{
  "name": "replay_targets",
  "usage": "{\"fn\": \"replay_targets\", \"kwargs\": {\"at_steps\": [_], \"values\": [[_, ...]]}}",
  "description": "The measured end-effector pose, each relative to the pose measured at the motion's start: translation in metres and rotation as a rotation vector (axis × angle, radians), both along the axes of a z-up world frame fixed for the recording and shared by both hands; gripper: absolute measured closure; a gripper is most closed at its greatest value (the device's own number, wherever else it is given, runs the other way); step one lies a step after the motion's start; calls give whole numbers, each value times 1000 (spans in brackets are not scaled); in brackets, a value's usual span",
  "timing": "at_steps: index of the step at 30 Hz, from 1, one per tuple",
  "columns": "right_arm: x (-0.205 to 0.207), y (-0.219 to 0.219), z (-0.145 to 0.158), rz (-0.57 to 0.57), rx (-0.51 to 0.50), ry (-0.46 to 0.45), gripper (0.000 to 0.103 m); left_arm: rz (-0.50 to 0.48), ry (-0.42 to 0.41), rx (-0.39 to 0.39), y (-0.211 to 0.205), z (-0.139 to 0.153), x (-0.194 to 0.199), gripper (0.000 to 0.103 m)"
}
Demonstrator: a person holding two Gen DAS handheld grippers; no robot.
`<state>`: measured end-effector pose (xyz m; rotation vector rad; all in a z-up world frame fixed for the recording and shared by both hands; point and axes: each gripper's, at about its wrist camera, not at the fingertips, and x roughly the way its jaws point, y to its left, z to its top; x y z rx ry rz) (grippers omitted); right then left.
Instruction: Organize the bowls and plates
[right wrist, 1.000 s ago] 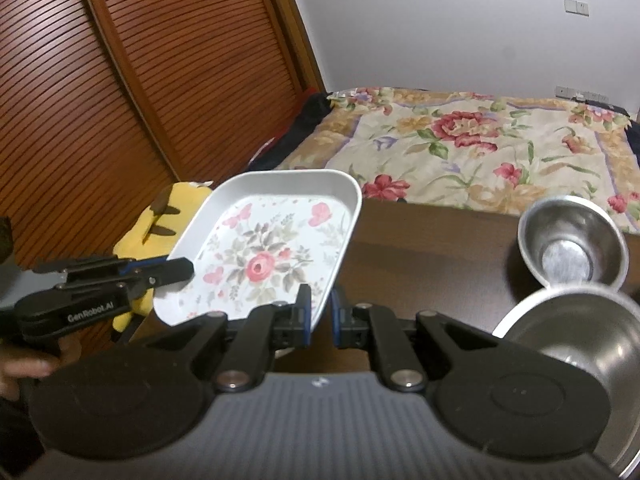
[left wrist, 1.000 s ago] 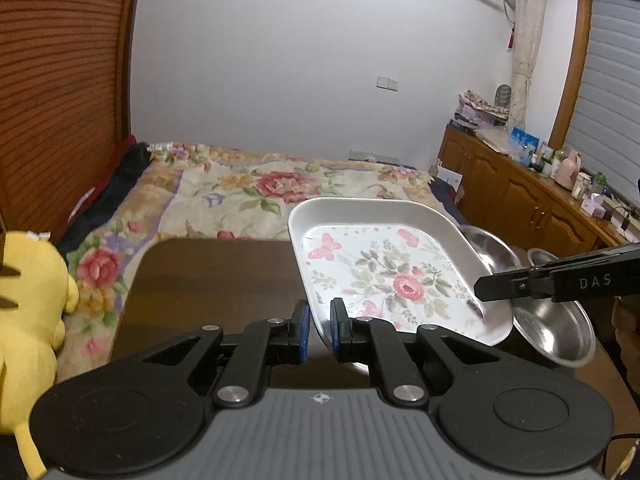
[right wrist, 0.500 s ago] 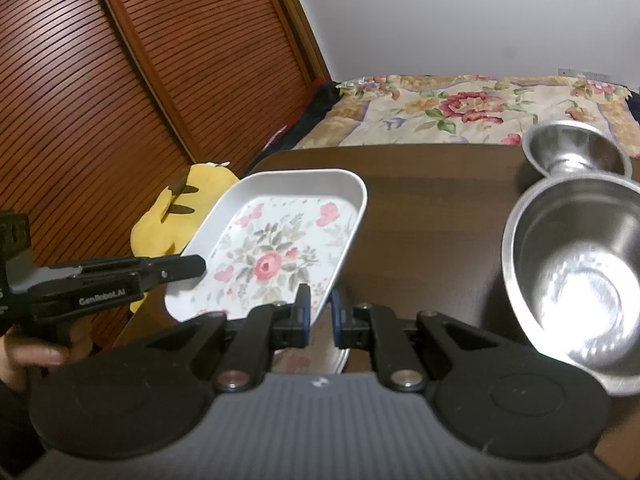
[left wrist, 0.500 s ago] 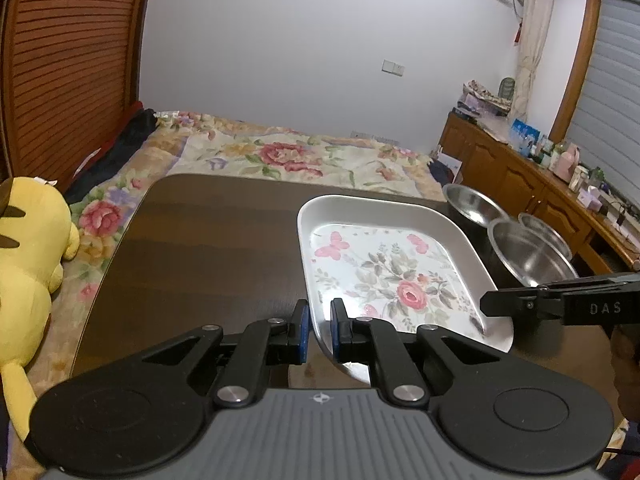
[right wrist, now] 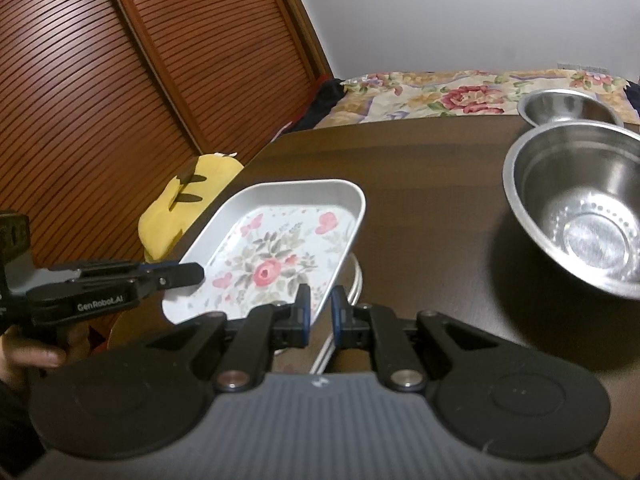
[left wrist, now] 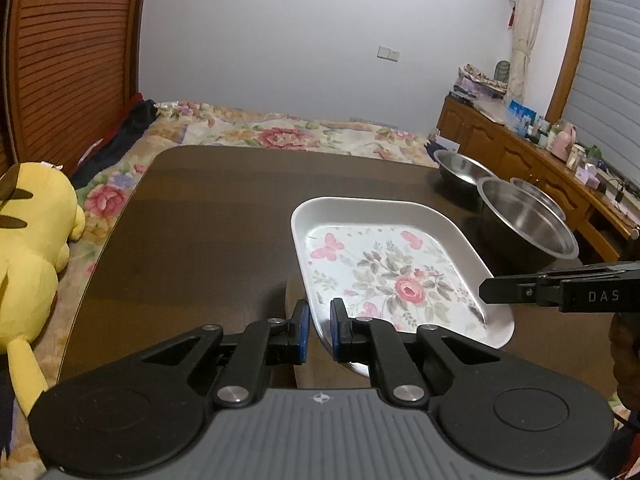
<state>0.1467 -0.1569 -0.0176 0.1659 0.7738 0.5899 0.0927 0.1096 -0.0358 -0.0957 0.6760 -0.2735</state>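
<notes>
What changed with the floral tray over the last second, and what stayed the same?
The floral tray came down toward the dark table, now sitting low over another plate. The left gripper and right gripper stay clamped on its opposite edges. The steel bowls haven't moved.

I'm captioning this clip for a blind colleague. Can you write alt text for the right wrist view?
Both claws, right and left, grip opposite rims of a white floral tray held over a dark wooden table. Two steel bowls sit to the right; a yellow plush toy lies beyond the table's left edge.
</notes>
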Motion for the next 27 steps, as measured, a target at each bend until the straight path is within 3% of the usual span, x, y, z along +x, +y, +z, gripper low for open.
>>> {"fn": "replay_targets", "kwargs": {"at_steps": [17,27], "values": [[-15,-3,-12,-2,33,-2,90,4,9,12,1,-9,-17,91],[-27,-4,-16,-14,39,-48,90,13,-7,48,0,-13,-23,91]]}}
